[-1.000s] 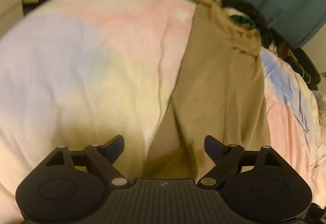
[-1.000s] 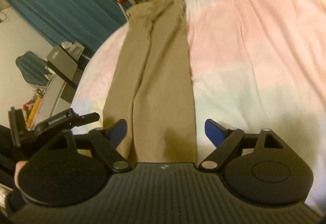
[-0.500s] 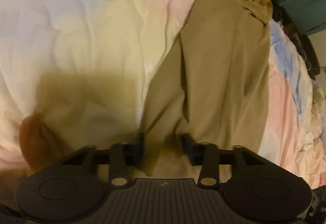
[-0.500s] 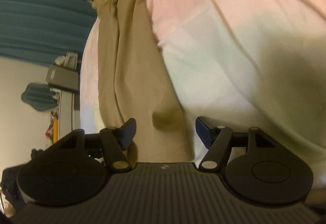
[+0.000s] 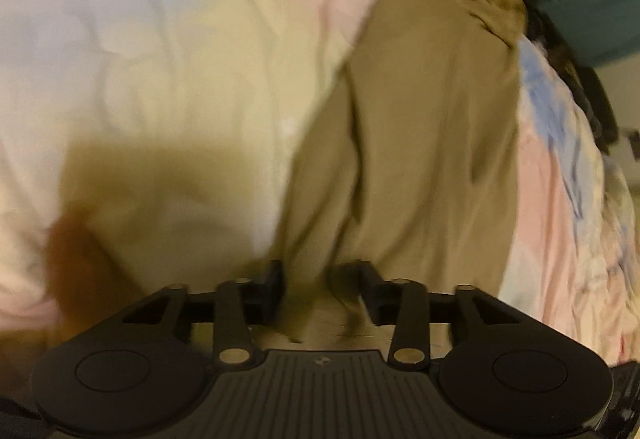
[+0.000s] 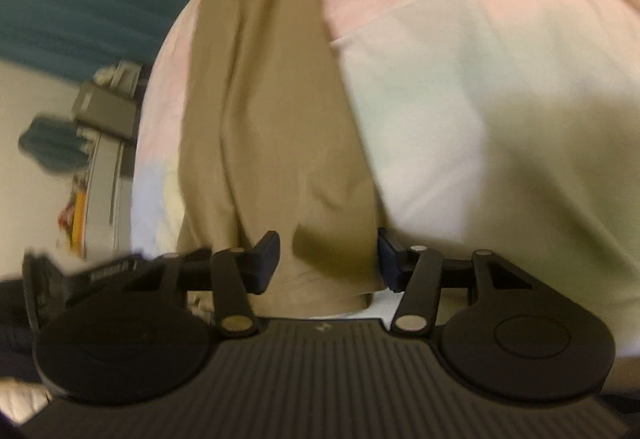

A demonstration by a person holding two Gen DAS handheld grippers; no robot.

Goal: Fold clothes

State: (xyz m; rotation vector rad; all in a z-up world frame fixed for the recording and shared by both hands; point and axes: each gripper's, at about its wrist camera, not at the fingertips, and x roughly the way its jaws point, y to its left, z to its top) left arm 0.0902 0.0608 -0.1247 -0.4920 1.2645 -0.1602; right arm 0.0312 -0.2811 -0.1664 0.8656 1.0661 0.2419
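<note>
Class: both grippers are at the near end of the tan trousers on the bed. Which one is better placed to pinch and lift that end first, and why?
Probably left. The left gripper has its jaws narrowed around a raised fold of the tan trousers. The right gripper is wider open, straddling the hem's corner.

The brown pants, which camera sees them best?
The left wrist view: the brown pants stretch from the left gripper to their bunched far end, both edges showing. The right wrist view shows them narrower, with the right gripper open around the near end.
</note>
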